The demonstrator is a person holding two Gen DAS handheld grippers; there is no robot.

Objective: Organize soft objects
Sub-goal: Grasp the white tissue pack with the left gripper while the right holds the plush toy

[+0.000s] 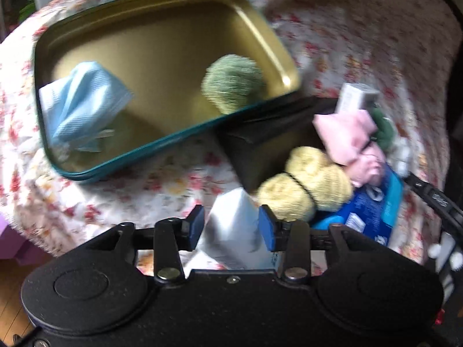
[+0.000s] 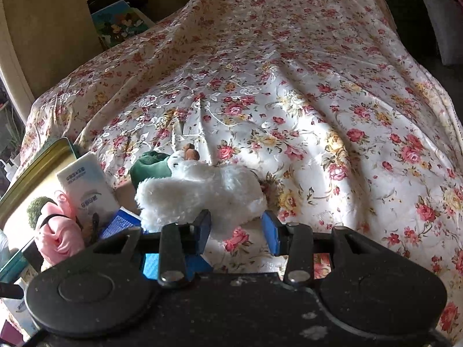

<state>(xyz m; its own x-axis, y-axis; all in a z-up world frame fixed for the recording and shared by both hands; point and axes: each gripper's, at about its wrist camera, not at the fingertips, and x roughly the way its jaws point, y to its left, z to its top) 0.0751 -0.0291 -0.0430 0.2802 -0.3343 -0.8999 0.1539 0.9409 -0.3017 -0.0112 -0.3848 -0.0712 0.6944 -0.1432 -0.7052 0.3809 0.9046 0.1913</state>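
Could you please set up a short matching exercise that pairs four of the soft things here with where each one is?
Things:
1. light blue cloth
2. yellow yarn balls
3. white plush toy
4. pink cloth bundle

Places:
A. just ahead of the right gripper
B. inside the gold tin, left side
C. beside the left gripper, outside the tin
D. under the white tube, tied with a black band

Pairs: 1-B, 2-C, 3-A, 4-D

A home bedroom: a floral bedspread (image 2: 289,101) covers the bed, with a wooden floor (image 1: 11,295) beside it.
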